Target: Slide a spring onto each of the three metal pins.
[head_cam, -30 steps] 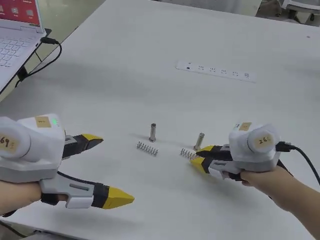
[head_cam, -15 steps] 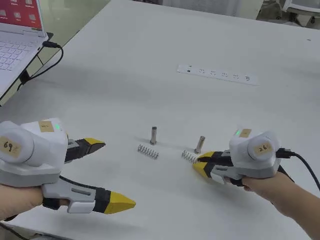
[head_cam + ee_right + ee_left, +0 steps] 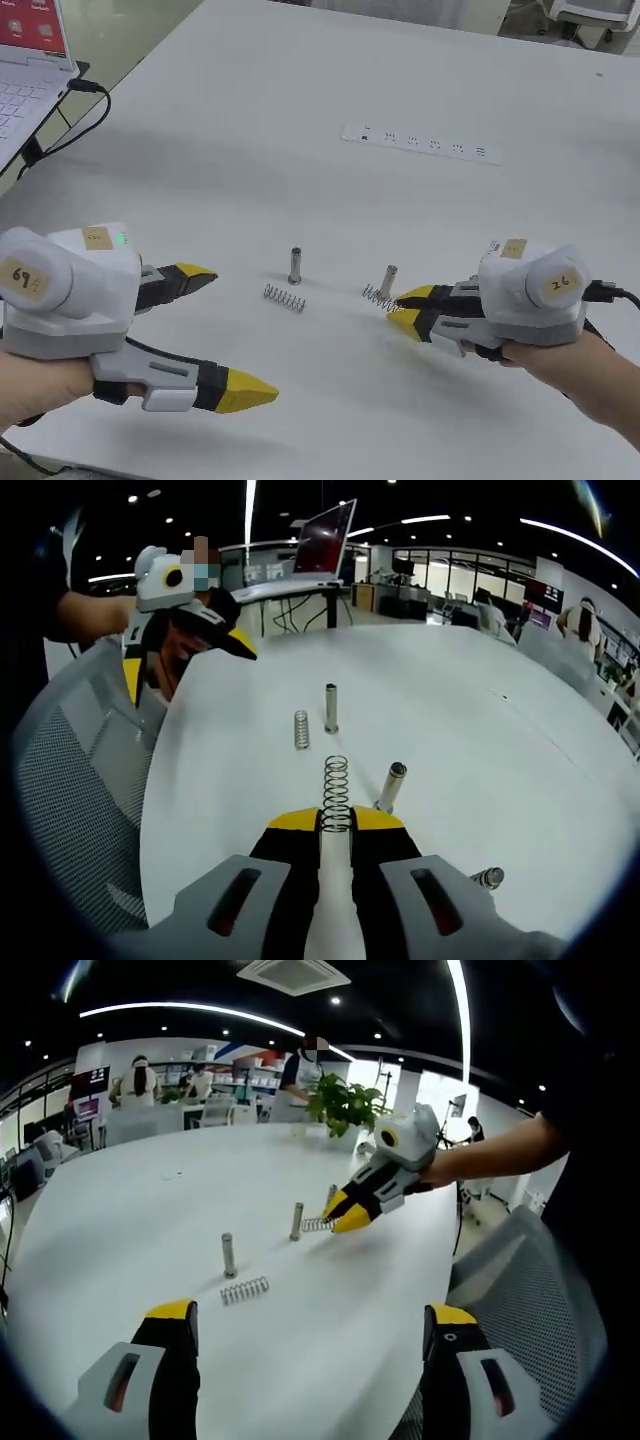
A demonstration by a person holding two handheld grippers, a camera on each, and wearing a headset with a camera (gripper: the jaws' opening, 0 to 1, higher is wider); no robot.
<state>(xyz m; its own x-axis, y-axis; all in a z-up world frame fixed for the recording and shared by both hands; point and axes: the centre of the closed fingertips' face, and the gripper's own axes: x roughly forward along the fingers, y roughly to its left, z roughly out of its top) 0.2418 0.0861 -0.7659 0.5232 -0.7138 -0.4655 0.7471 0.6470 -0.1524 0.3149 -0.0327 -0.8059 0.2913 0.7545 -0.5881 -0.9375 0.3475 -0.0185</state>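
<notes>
A white table (image 3: 300, 120) seen from above, with a person holding a gripper at each side. The right gripper (image 3: 337, 825) has its yellow-tipped fingers (image 3: 292, 820) nearly together, clamped on one end of a small coil, the held spring (image 3: 337, 780), which sticks straight out ahead of the fingertips. Just beside the held spring, off the tip of one finger, stands a short metal post, the near pin (image 3: 390, 785); whether the two touch cannot be told. Farther ahead of these fingers the far pin (image 3: 330, 708) stands upright, with a loose spring (image 3: 300, 729) lying flat on the table just beside it. A small ribbed metal piece (image 3: 488, 877) lies behind the fingertips, beside the gripper's body; it is too small to tell whether it is a pin or a spring. The left gripper (image 3: 225, 332) has its fingers spread wide apart, holding nothing; the loose spring and the far pin lie ahead of the open gap, well apart from both tips. A power strip (image 3: 420, 143) lies well beyond both grippers.
</notes>
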